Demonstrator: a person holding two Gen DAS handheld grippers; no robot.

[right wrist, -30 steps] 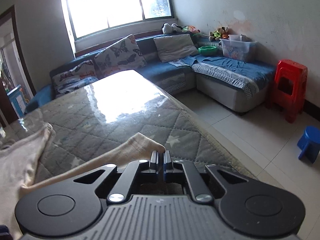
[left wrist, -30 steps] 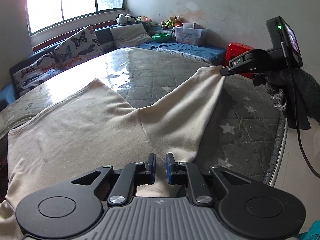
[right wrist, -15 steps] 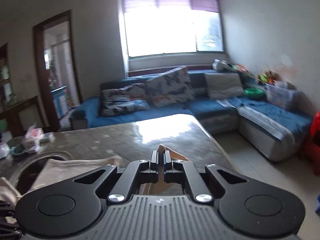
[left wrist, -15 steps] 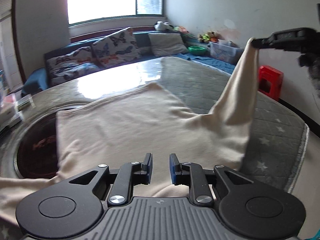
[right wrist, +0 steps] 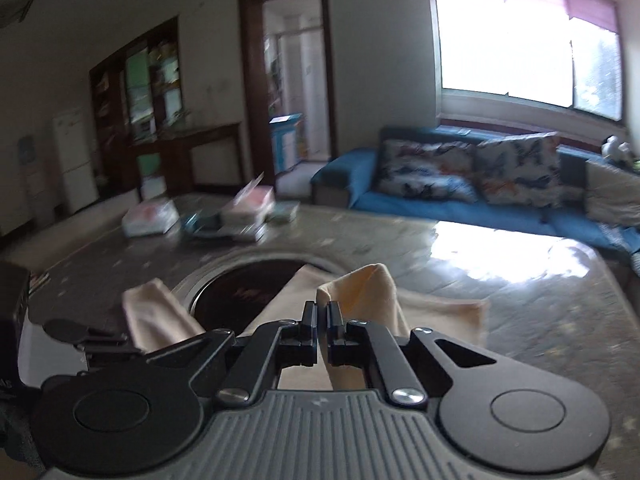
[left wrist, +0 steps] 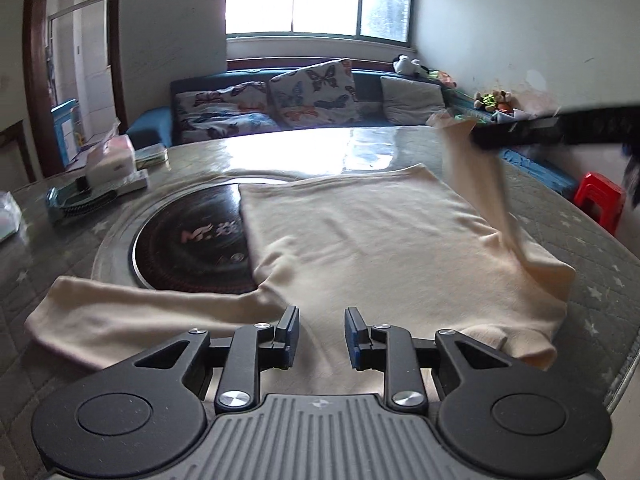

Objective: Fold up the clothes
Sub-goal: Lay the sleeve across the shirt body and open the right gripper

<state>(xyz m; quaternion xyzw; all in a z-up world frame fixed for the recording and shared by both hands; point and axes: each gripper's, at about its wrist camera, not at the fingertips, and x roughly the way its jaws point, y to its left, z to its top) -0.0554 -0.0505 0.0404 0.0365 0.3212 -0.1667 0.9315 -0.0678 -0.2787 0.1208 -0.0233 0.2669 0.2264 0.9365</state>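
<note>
A cream long-sleeved top lies flat on the round table, its body partly over a dark hotplate. One sleeve stretches out to the left. My left gripper hovers open just above the near edge of the top, holding nothing. My right gripper is shut on the other sleeve's cuff and holds it in the air. In the left wrist view that sleeve rises from the right shoulder up to the right gripper.
Tissue packs and boxes sit at the table's far left. A blue sofa with butterfly cushions stands behind the table. A red stool is on the floor at the right. The quilted table cover shows right of the top.
My right gripper has lifted the sleeve cuff off the table and swung it up and leftward over the top. My left gripper has opened wider and turned left, bringing the hotplate into view.
</note>
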